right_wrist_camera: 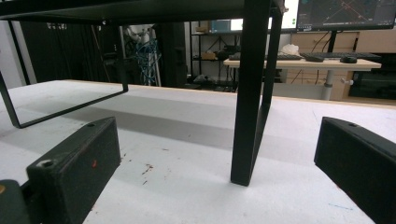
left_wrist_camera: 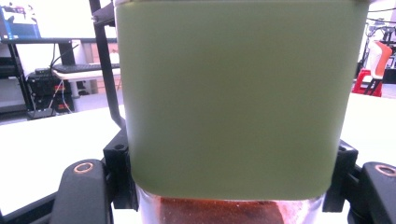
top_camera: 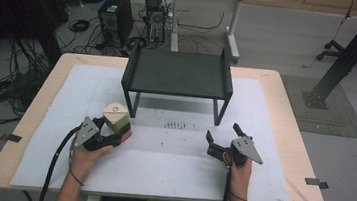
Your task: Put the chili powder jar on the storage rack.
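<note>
My left gripper [top_camera: 108, 132] is clamped on a small jar [top_camera: 116, 116], its jaws pressing the jar's two sides. In the left gripper view the jar [left_wrist_camera: 233, 98] stands upright right between the jaws. Its upper part is a pale green, frosted sleeve or cap with rounded corners; below that the wall is clear, and through it I see a reddish-brown powder [left_wrist_camera: 219, 212] lying in the bottom. From above, the jar's top looks tan and square with a small round mark. The jar sits at the front left of the white mat [top_camera: 169, 172], just ahead of the left leg of the black shelf [top_camera: 177, 72].

My right gripper [top_camera: 221, 140] holds nothing; its jaws stand wide apart, low over the mat. In the right gripper view the shelf's front right leg [right_wrist_camera: 250, 93] rises between them, a little farther off and touching neither jaw. The shelf's top is bare. The mat covers most of the wooden table [top_camera: 293, 112].
</note>
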Available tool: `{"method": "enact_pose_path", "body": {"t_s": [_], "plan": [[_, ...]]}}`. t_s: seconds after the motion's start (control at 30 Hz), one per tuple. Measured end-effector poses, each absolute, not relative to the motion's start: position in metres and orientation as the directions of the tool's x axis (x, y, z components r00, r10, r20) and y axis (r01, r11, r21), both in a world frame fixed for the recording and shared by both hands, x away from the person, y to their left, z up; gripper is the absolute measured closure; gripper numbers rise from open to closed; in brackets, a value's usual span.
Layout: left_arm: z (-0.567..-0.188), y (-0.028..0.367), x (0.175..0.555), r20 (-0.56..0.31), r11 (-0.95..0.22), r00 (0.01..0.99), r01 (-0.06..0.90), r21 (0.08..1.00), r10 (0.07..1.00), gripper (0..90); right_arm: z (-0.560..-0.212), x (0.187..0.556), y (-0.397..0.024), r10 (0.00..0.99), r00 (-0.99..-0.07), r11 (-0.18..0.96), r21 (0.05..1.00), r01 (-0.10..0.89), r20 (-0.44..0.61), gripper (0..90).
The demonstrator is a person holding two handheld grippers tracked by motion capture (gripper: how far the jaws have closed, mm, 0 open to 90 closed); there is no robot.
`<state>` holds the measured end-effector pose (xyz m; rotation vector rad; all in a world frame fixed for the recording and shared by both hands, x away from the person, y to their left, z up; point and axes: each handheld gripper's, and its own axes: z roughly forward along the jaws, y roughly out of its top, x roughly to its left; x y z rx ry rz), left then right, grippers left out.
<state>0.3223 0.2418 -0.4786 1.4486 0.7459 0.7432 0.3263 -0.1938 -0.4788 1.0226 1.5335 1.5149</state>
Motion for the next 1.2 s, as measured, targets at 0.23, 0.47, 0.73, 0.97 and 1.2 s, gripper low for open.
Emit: {"method": "enact_pose_path", "body": {"t_s": [0.23,0.47,0.73,0.97,1.2], "plan": [[-0.4786,0.2417,0.3222,0.004,-0.008,0.579,0.005,1.0,0.815,29.0,-0.4786,0.3266,-0.1932,0.912,-0.409,-0.004,0.999,0.042,0.021,0.6],[-0.4786,0.2417,0.3222,0.005,-0.01,0.578,0.005,1.0,0.816,29.0,-0.4785,0.3265,-0.1926,0.913,-0.407,0.002,0.999,0.043,0.016,0.6],[-0.4786,0.2413,0.3219,0.01,-0.013,0.575,0.001,1.0,0.818,29.0,-0.4786,0.3264,-0.1927,0.911,-0.412,0.002,0.999,0.04,0.015,0.6],[-0.4786,0.2415,0.3222,0.008,-0.012,0.578,0.003,1.0,0.816,29.0,-0.4788,0.3259,-0.1928,0.913,-0.409,-0.003,0.999,0.034,0.016,0.4],[-0.4785,0.2415,0.3222,0.007,-0.011,0.577,0.003,1.0,0.817,29.0,-0.4789,0.3258,-0.1931,0.912,-0.409,-0.005,0.999,0.031,0.017,0.3]]}}
